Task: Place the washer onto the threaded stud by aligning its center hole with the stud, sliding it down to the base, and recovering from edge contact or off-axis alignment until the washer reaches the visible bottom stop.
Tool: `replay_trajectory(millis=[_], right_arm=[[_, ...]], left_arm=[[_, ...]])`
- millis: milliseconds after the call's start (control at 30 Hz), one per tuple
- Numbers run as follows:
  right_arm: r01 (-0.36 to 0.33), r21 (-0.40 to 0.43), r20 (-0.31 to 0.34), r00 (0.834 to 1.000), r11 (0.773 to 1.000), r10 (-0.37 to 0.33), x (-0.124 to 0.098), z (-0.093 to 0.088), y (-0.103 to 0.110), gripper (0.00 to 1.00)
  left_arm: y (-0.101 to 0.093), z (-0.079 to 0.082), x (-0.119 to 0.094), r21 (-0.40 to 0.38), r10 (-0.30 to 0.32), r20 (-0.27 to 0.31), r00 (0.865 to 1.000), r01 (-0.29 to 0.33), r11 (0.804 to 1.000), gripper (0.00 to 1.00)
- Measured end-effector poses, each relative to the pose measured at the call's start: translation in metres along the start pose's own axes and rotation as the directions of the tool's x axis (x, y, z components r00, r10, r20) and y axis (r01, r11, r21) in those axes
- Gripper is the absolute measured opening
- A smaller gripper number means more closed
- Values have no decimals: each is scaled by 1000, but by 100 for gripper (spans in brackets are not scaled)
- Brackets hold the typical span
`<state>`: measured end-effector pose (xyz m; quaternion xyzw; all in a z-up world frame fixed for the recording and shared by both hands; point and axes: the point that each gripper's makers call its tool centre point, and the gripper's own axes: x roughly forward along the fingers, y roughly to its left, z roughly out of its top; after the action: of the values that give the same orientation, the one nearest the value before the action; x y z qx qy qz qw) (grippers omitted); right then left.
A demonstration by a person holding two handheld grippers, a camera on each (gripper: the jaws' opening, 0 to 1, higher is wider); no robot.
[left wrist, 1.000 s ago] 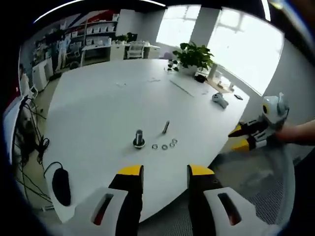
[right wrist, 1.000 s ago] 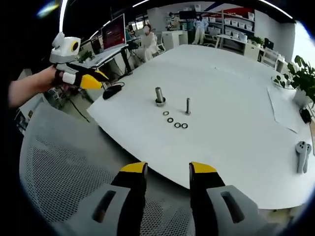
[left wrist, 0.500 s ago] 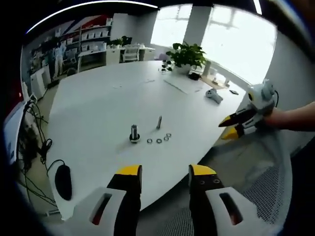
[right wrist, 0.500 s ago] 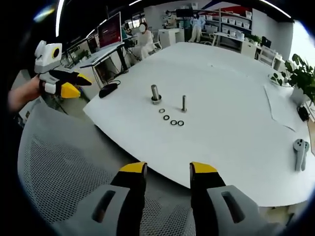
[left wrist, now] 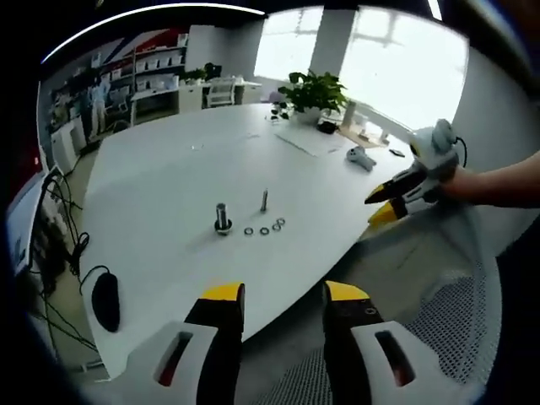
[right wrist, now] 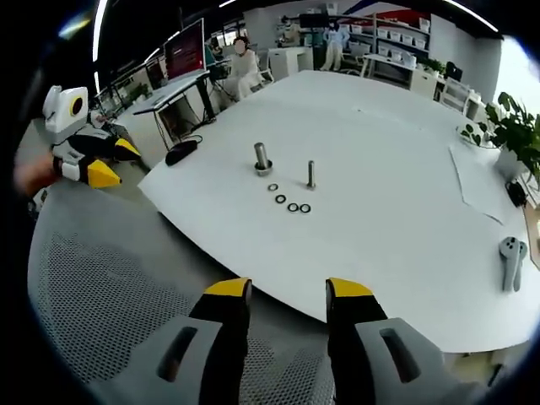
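A thick threaded stud [left wrist: 222, 218] [right wrist: 261, 158] stands upright on the white table [left wrist: 169, 177] [right wrist: 405, 194] with a washer at its base. A thinner stud [left wrist: 264, 201] [right wrist: 310, 175] stands beside it. A short row of loose washers [left wrist: 263, 229] [right wrist: 287, 203] lies on the table in front of the studs. My left gripper [left wrist: 276, 294] is open and off the table's near edge, and it also appears far left in the right gripper view [right wrist: 105, 162]. My right gripper [right wrist: 288, 290] is open over a mesh chair, well short of the washers, and it appears at right in the left gripper view [left wrist: 381, 203].
A grey mesh chair [right wrist: 110, 321] [left wrist: 447, 321] sits under both grippers. A black mouse [left wrist: 105, 301] [right wrist: 181, 148] lies near the table's edge. A potted plant [left wrist: 310, 91], papers and a white controller [right wrist: 510, 261] lie toward the far side. Desks and people are beyond.
Both views have pulled back from the table, so the studs and washers look smaller and farther. Each gripper seen in the other's view has drifted outward. Jaws stay open.
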<state>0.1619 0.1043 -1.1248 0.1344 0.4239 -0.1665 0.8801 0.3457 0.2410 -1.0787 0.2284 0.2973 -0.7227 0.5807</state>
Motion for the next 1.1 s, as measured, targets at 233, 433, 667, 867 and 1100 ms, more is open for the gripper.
replay_trajectory(millis=[233,433,667,867,1100], right_arm=[[-2,2,-2,1000,1000,2,-2,1,0,38],[-9,-6,-17,1000,1000,9,-1,-3,1,38],[-19,-1,-26,999,1000,19,1,-5,2,38],[-34,-15,-31,999,999,33,3,-7,6,38],[-32,-4,-23,999,999,32,0,-3,5,38]], left_arm=[[9,-7,2,14,13,-4,1000,-13,1000,35],[3,-12,-2,71,27,-5,1000,-27,997,33],[3,-10,0,66,31,-12,999,-30,997,32],[5,-15,3,47,17,3,1000,-17,999,32],[-1,-12,3,54,13,-13,1000,-12,998,32]])
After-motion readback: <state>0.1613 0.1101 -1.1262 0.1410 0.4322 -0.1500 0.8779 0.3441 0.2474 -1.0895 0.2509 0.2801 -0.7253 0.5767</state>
